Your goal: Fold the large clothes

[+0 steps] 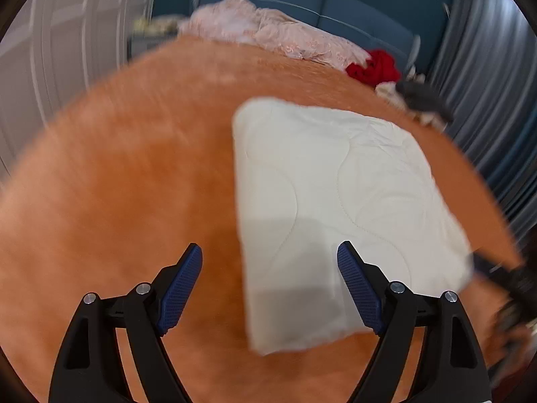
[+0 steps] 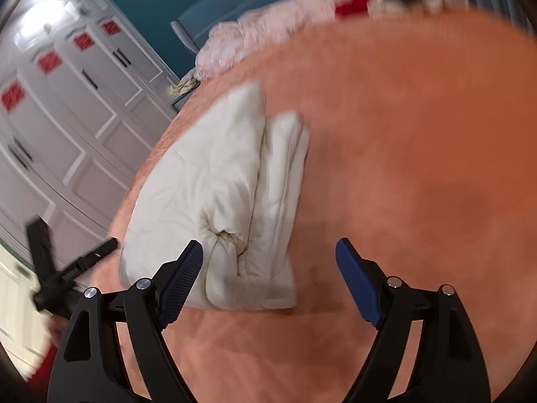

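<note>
A folded cream quilt [image 1: 335, 208] lies on a bed covered with a fuzzy orange blanket [image 1: 117, 184], its padded cotton face stitched in long wavy lines. From the left wrist view it reads as a flat, roughly rectangular slab just right of centre, its near corner reaching toward the camera. From the right wrist view the same quilt [image 2: 214, 194] shows its thick stacked layers, a plump fold on the left and a thinner flap on the right, with a puckered crease at the near end.

The left hand-held gripper [image 1: 270, 283] points steeply down over the quilt's near left edge, its jaws spread wide with nothing between the ribbed blue pads. The right hand-held gripper [image 2: 268, 282] is angled down over the quilt's near end, jaws likewise wide apart and gripping nothing; the left pad sits in front of the fabric without pressing on it.

At the far end of the bed rests a heap of pale pink lacy bedding [image 1: 268, 33], with a crumpled red garment [image 1: 376, 67] to its right. White panelled wardrobe doors [image 2: 67, 107] bearing red square stickers stand on the left, and a teal wall [image 1: 335, 0] closes the background.
</note>
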`<state>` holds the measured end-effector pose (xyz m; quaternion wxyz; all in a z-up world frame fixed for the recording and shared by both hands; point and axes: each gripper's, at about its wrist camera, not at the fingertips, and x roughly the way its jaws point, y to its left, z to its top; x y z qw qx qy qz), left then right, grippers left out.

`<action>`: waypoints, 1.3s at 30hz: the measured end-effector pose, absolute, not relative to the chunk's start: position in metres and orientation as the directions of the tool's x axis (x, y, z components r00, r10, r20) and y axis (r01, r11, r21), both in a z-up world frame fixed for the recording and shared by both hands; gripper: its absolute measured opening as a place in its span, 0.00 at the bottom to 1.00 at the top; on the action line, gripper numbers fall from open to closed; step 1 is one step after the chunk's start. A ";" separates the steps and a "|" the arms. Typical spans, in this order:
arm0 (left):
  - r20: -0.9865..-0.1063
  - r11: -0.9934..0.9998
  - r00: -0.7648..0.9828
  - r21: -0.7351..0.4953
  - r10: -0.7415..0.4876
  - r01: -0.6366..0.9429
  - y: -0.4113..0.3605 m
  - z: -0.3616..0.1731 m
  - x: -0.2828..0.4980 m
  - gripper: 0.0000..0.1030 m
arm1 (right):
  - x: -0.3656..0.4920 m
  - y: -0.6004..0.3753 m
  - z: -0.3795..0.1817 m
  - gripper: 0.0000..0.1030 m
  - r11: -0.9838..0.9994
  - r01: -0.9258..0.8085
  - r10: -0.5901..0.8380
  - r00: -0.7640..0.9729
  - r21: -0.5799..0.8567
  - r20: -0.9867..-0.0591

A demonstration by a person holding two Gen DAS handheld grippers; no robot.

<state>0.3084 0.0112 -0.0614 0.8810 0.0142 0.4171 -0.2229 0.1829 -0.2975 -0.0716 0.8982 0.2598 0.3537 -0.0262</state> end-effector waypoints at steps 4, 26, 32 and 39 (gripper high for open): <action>-0.710 0.918 0.642 -0.014 -0.289 0.397 -0.009 -0.019 0.307 0.79 | 0.195 -0.278 -0.011 0.74 0.932 0.200 0.035 0.783 0.304 -0.621; -0.746 0.922 0.643 0.108 -0.172 0.373 -0.133 -0.089 0.409 0.27 | 0.365 -0.251 -0.100 0.05 0.958 0.278 -0.142 0.653 0.062 -0.744; -0.714 0.921 0.683 0.147 -0.154 0.360 -0.142 -0.108 0.409 0.26 | 0.365 -0.247 -0.116 0.04 0.957 0.287 -0.166 0.667 0.044 -0.726; -0.692 0.927 0.706 0.151 -0.149 0.343 -0.144 -0.121 0.411 0.26 | 0.364 -0.245 -0.127 0.04 0.954 0.298 -0.188 0.688 0.037 -0.701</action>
